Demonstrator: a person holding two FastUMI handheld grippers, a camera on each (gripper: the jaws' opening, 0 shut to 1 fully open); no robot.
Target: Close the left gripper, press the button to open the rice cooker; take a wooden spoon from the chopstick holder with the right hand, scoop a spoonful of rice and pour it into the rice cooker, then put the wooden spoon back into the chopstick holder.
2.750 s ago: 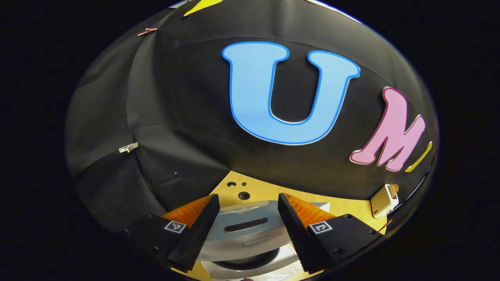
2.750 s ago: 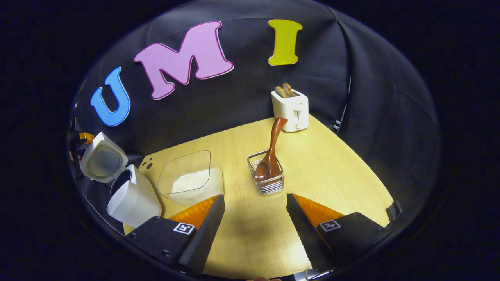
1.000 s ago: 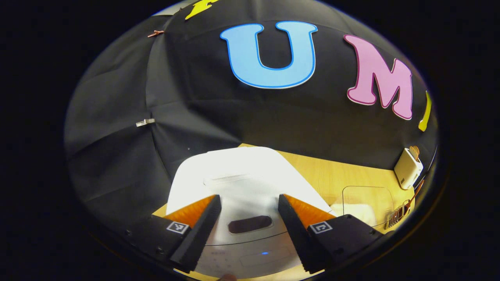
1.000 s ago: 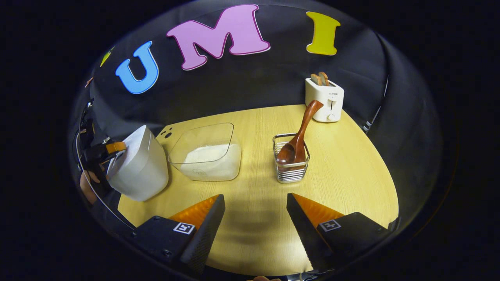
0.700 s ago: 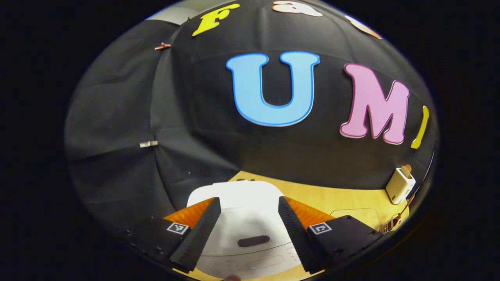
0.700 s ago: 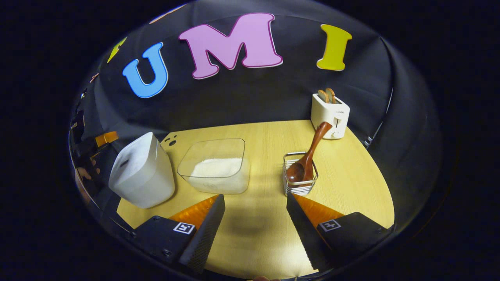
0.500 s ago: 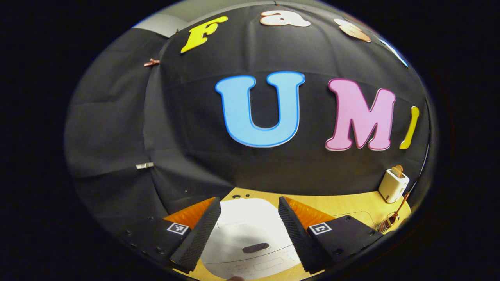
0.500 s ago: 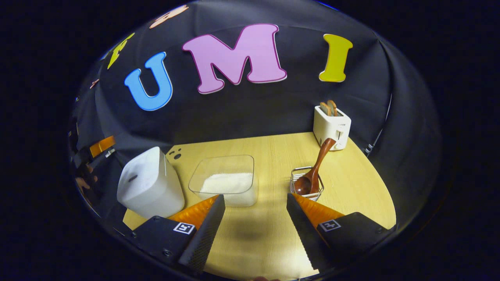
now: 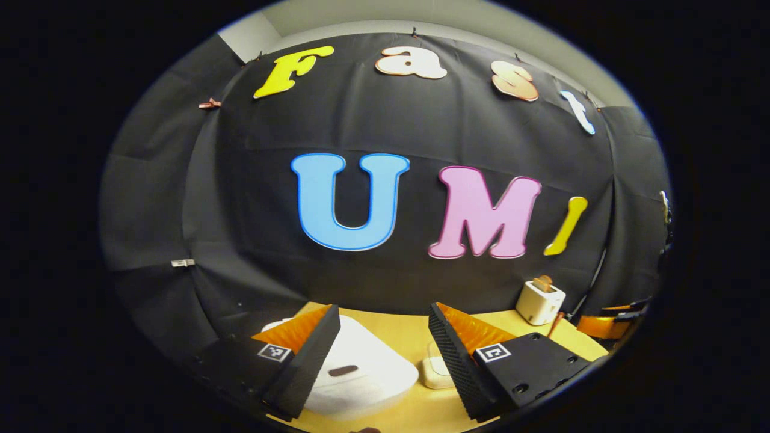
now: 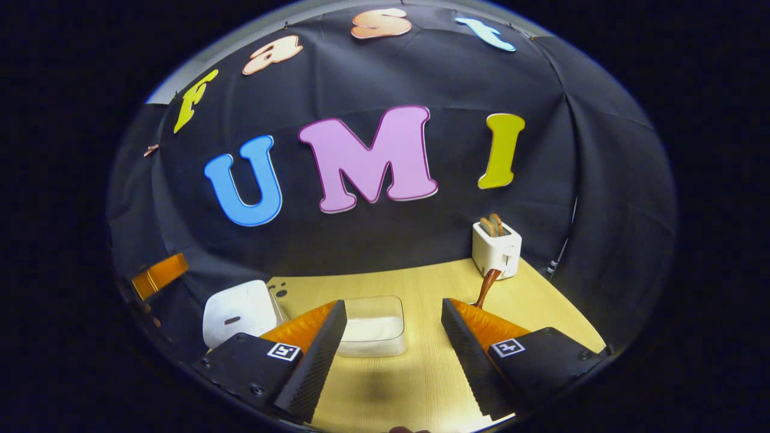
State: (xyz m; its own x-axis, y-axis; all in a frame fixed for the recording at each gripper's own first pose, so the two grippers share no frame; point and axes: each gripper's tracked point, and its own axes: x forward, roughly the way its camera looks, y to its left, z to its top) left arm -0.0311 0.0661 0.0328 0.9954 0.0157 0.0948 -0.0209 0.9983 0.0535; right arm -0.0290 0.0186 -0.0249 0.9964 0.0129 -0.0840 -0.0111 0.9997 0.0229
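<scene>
While you had both grippers held up and back from the table [image 10: 421, 282], neither one was holding anything. Your left gripper [image 9: 384, 355] sat with its fingers spread wide, nothing between them, tilted so it looked more at the cloth wall than down; the rice cooker [image 9: 355, 376] was low in the left gripper view, lid down, peeking out beside the left finger [image 9: 304, 361]. Your right gripper [image 10: 394, 355] was the same story: fingers apart, released, hovering above the near edge of the table.

Taking the rice cooker [image 10: 237, 313] as the landmark in the right gripper view: the clear container of rice [image 10: 373, 328] was just to its right, and further right of that the wooden spoon [image 10: 486, 285] poked up, only its handle visible behind your right finger [image 10: 475, 355], so I couldn't make out the chopstick holder itself. The toaster [image 10: 496, 246] stood behind the spoon, against the wall, well away from the cooker. Off to the cooker's left, at the edge of that view, you could catch a bit of your other gripper [image 10: 159, 273].
</scene>
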